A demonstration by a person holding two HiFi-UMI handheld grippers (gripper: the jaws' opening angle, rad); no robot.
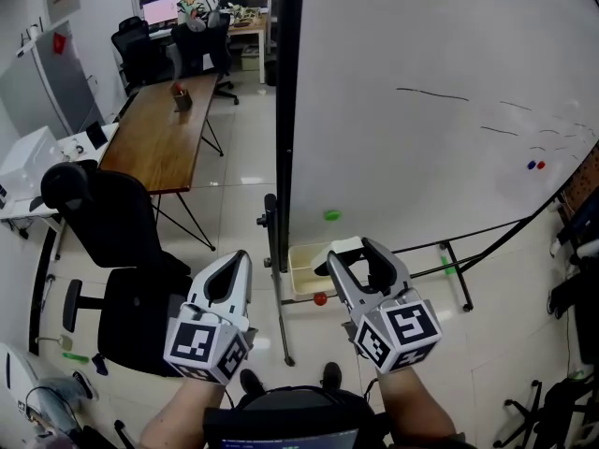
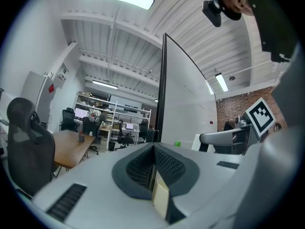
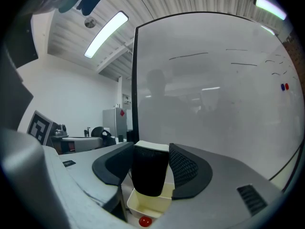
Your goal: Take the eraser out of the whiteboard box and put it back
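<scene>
Right tongs: clamped on the black felt eraser with a white backing, gripped across its two broad sides, felt end pointing down and white end up between the tips. The grip looks square and centred in the right gripper view.

Left tongs: drawn together with nothing between them, held low and apart from the work, to the left of the board stand.

Position of the eraser: off the box, held above the open cream plastic box that hangs on the stand of the large whiteboard. The box lies directly beneath the tips, and I see no contact between eraser and box.

Contents noted: none visible inside the box. A small red ball sits just beside its near edge, and I cannot tell what it rests on.

Judgement: removal appears complete and the return is the step in hand.

Recommendations:
- Lower straight down, with the eraser over the middle of the opening rather than the rim.
- Hold your clamp until the felt end rests on the box floor, then part the tongs.
- Withdraw upward so the tips do not catch the wall.
- Keep clear of the red ball.
</scene>
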